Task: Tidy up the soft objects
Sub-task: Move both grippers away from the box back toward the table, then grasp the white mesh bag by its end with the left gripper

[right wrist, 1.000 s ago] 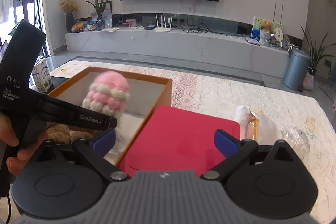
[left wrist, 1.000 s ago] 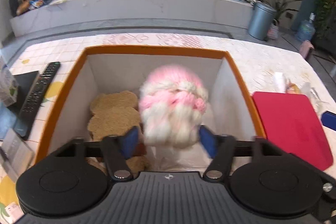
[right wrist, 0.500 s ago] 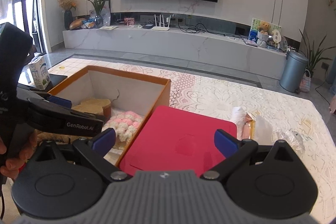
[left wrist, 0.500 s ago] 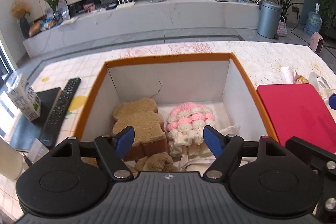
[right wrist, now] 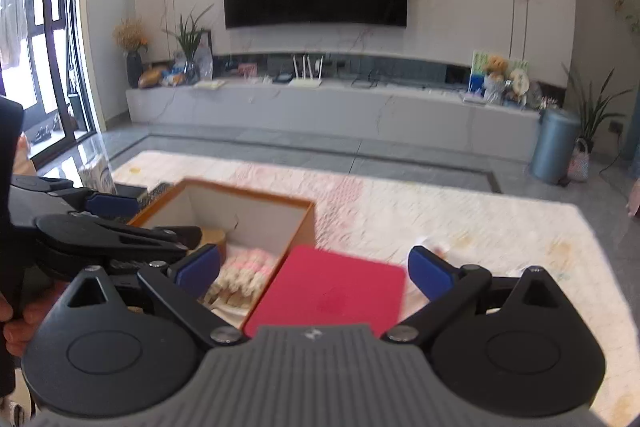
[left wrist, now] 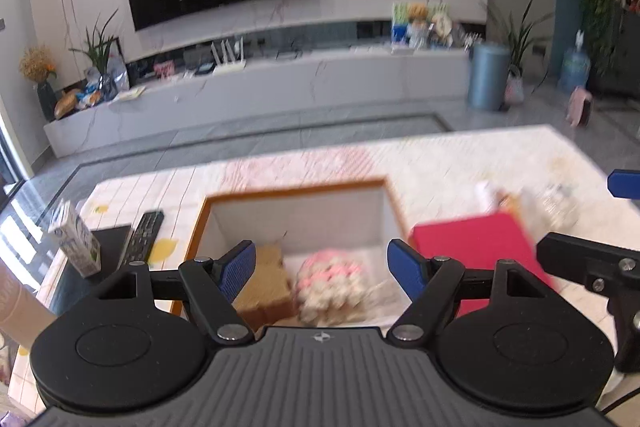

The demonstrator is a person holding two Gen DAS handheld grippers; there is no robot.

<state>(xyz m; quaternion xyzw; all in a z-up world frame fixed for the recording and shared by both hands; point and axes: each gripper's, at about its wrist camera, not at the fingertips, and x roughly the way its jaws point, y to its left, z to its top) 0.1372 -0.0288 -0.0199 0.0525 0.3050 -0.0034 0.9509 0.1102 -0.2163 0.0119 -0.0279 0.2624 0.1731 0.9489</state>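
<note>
An orange-rimmed white box (left wrist: 296,189) stands on the table. Inside it lie a pink and white knitted soft toy (left wrist: 332,279) and a brown plush piece (left wrist: 266,285). Both show in the right wrist view too: the toy (right wrist: 244,273) and the brown piece (right wrist: 214,239) in the box (right wrist: 308,223). My left gripper (left wrist: 322,269) is open and empty, raised above and behind the box. My right gripper (right wrist: 314,269) is open and empty, over the red lid (right wrist: 328,291).
The red lid (left wrist: 476,247) lies right of the box. A remote (left wrist: 142,239), a dark tablet and a milk carton (left wrist: 74,243) lie to the left. Crumpled wrappers (left wrist: 520,197) lie at the right. The left gripper (right wrist: 108,227) shows in the right wrist view.
My left gripper let go of the pink and white toy, which now lies in the box. The left gripper has drawn up and back. The right gripper also rose slightly.
</note>
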